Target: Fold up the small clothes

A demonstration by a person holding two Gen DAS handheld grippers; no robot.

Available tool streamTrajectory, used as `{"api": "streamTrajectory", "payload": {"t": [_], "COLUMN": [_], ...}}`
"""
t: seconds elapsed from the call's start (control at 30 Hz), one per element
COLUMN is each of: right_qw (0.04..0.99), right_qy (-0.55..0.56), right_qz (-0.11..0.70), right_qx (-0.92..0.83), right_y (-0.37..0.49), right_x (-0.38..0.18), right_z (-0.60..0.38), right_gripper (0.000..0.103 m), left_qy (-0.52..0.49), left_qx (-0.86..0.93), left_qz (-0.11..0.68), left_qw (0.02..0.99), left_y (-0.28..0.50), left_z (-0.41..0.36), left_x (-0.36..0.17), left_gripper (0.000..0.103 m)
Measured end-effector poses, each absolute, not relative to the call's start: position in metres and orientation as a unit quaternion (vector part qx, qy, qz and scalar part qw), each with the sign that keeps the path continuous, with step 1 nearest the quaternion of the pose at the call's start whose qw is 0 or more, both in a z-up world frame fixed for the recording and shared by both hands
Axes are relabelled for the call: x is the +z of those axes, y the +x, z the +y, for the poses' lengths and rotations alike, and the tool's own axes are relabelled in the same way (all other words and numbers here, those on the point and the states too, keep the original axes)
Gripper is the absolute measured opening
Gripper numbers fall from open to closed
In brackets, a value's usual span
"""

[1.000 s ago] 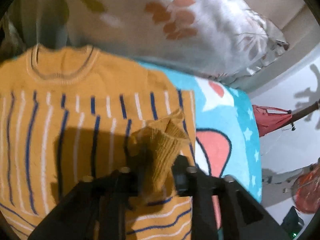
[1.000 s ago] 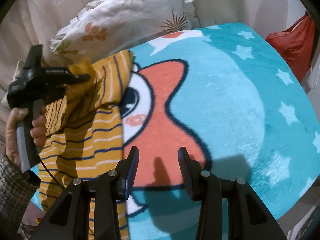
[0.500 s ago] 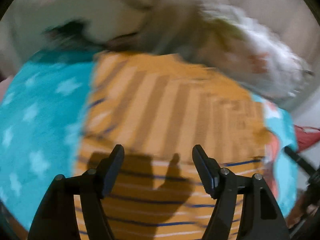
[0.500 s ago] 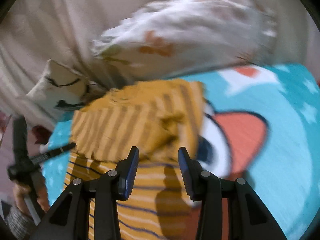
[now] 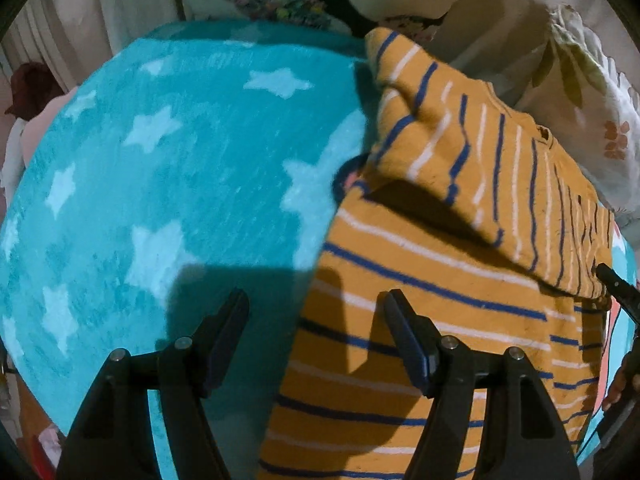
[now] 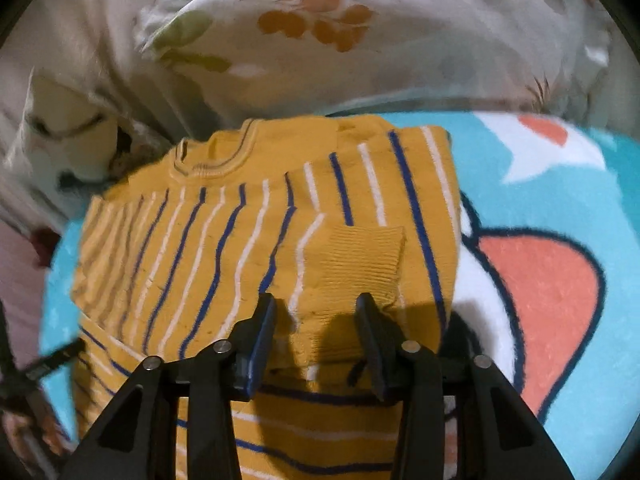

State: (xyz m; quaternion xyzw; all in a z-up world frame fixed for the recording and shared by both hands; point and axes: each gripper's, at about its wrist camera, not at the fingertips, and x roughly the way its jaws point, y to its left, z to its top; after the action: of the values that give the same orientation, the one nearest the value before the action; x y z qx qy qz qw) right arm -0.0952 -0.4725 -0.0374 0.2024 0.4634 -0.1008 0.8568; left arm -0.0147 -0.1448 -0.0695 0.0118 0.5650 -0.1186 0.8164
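Presently the sweater (image 5: 460, 280), mustard with blue and white stripes, lies on the blanket (image 5: 160, 180), a turquoise one printed with pale stars. One sleeve (image 6: 352, 260) is folded across the chest, its ribbed cuff lying near the right edge of the body. Left gripper (image 5: 316, 320) stands open and empty, one finger over the blanket and the other over the sweater's left edge. Right gripper (image 6: 316, 328) stands open too, fingers either side of the cuff's near end; contact cannot be confirmed. Collar (image 6: 212, 156) lies at the far end, close to a leaf-print pillow (image 6: 320, 40).
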Motion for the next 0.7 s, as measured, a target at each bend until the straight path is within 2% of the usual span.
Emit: {"api": "streamTrajectory", "payload": {"t": [0.07, 0.17, 0.27, 0.37, 0.53, 0.6, 0.63, 0.7], "right_qw": [0.862, 0.856, 0.862, 0.869, 0.844, 0.828, 0.818, 0.798], "right_qy": [0.167, 0.162, 0.24, 0.243, 0.266, 0.288, 0.309, 0.354], "right_qz": [0.47, 0.48, 0.437, 0.419, 0.451, 0.466, 0.473, 0.481], "right_qx": [-0.086, -0.099, -0.092, -0.104, -0.12, -0.117, -0.111, -0.083], "right_y": [-0.089, -0.085, -0.106, -0.128, -0.184, -0.201, -0.212, -0.228], "right_x": [-0.037, -0.029, -0.008, 0.007, -0.008, -0.023, -0.032, -0.049], "right_z": [-0.458, -0.45, -0.462, -0.466, -0.479, -0.483, -0.484, -0.484], "right_gripper": [0.073, 0.073, 0.073, 0.073, 0.073, 0.069, 0.067, 0.057], "left_qy": [0.01, 0.004, -0.004, -0.011, -0.036, -0.06, -0.069, -0.08], "left_qx": [-0.127, -0.144, -0.154, -0.165, -0.202, -0.233, -0.245, -0.261], "left_qz": [0.564, 0.57, 0.572, 0.573, 0.581, 0.587, 0.59, 0.594], "left_qw": [0.816, 0.809, 0.806, 0.802, 0.788, 0.773, 0.766, 0.756], "left_y": [-0.016, -0.019, -0.024, -0.029, -0.04, -0.048, -0.052, -0.061], "left_z": [-0.142, -0.136, -0.132, -0.124, -0.114, -0.109, -0.107, -0.102], "left_x": [-0.07, -0.07, -0.067, -0.068, -0.067, -0.066, -0.067, -0.068], "left_gripper": [0.072, 0.076, 0.077, 0.078, 0.078, 0.073, 0.064, 0.057]}}
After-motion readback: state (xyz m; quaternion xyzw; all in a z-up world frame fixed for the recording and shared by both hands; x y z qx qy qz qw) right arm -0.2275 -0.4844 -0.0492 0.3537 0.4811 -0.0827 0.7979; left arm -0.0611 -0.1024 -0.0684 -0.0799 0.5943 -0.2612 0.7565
